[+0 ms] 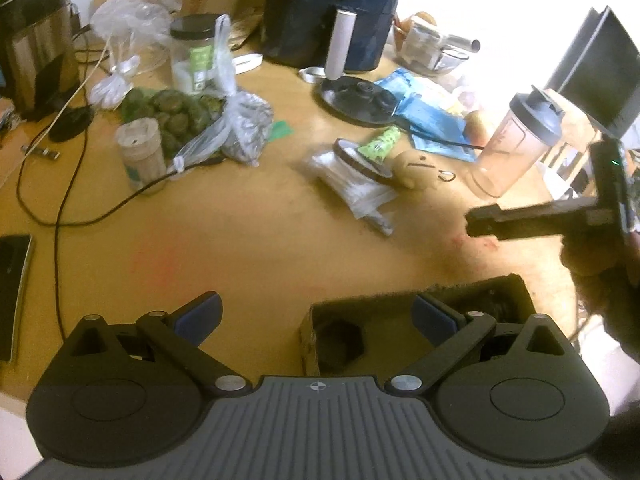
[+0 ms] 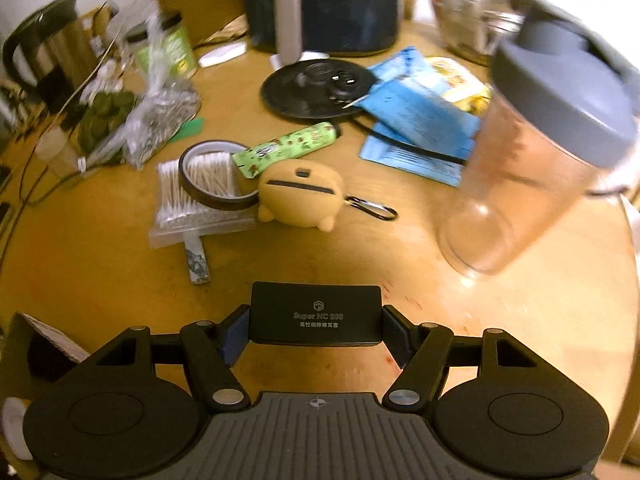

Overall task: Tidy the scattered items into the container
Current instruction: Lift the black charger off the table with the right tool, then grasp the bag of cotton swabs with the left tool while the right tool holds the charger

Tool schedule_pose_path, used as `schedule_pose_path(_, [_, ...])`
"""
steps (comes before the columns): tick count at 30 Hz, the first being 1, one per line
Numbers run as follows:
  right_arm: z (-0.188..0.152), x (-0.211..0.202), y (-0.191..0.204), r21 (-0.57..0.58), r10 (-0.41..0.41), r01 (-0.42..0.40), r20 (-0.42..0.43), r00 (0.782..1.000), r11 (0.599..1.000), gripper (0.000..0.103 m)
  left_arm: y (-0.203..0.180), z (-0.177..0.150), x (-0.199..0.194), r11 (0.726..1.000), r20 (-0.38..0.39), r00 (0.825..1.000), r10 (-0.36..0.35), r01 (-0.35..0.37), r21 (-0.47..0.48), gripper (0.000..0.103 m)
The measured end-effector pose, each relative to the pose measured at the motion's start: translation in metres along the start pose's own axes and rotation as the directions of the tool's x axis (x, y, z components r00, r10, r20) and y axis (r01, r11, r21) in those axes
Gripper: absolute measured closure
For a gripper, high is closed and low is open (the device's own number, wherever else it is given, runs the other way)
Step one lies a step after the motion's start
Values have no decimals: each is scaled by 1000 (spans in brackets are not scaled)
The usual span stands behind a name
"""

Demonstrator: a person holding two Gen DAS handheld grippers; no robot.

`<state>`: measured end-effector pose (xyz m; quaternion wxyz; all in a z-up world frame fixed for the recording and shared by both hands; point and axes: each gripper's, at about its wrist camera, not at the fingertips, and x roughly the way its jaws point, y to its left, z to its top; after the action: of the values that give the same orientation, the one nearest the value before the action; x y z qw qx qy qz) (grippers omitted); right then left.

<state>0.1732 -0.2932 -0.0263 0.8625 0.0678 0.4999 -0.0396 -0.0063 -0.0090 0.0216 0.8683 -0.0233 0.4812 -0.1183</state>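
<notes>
A cluttered wooden worktop spreads before you, with a dark air fryer at the far edge and a shaker bottle ahead to the right. Your right hand-held gripper pinches a flat black case above the worktop; your left hand-held gripper hangs spread wide, the cardboard box just beneath its right finger.
</notes>
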Motion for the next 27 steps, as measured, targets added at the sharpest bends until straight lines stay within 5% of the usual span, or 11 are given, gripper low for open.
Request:
schedule_pose_path(14, [-31,-51,-8,140,-68,62,36,997,988,32,-17,53,46,969,49,998,-47,33,245,0])
schedule_pose_path(27, [-59,-65,-19,291,-137,130,5,991,948,32,-30,84,113,874,1,995,-99,86,478,0])
